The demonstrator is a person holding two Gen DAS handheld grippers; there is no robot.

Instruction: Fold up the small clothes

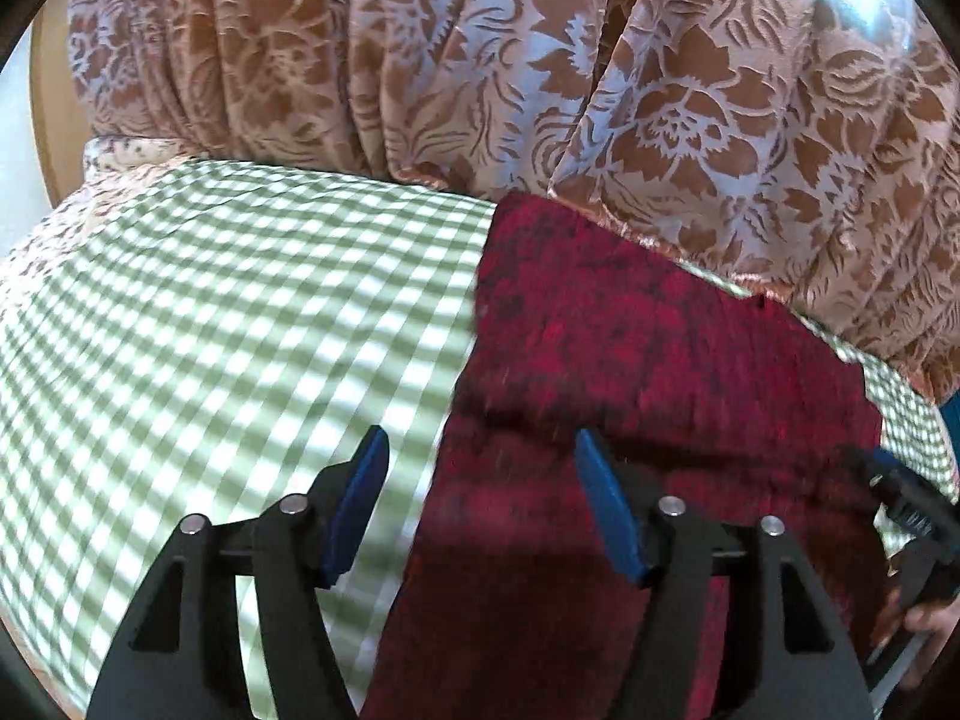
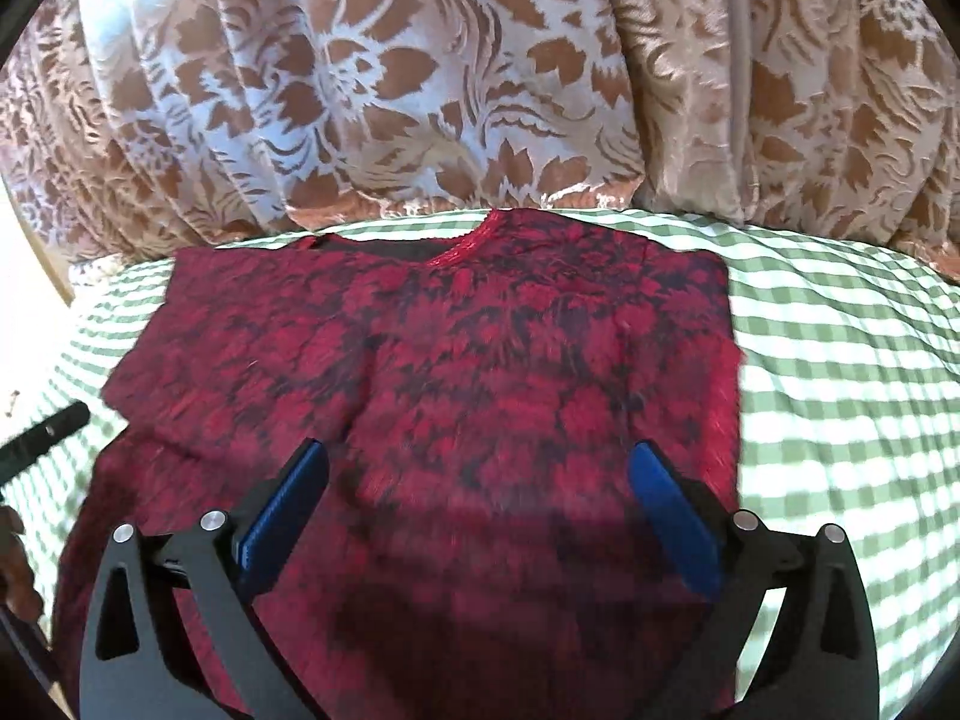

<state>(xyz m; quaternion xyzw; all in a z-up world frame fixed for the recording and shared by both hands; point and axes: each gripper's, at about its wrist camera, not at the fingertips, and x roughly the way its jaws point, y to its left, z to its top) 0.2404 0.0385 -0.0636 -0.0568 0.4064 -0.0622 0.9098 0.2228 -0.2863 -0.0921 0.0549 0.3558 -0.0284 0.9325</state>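
A small red top with a dark leaf print lies flat on a green-and-white checked cloth, neckline towards the curtain, its right side folded in to a straight edge. My right gripper is open and empty, hovering over the top's middle. My left gripper is open and empty above the top's left edge, one blue finger over the checked cloth, the other over the red fabric. The right gripper also shows at the right edge of the left wrist view.
A brown-and-white floral curtain hangs right behind the far edge of the surface, also in the left wrist view. The left gripper's dark tip shows at the left edge of the right wrist view.
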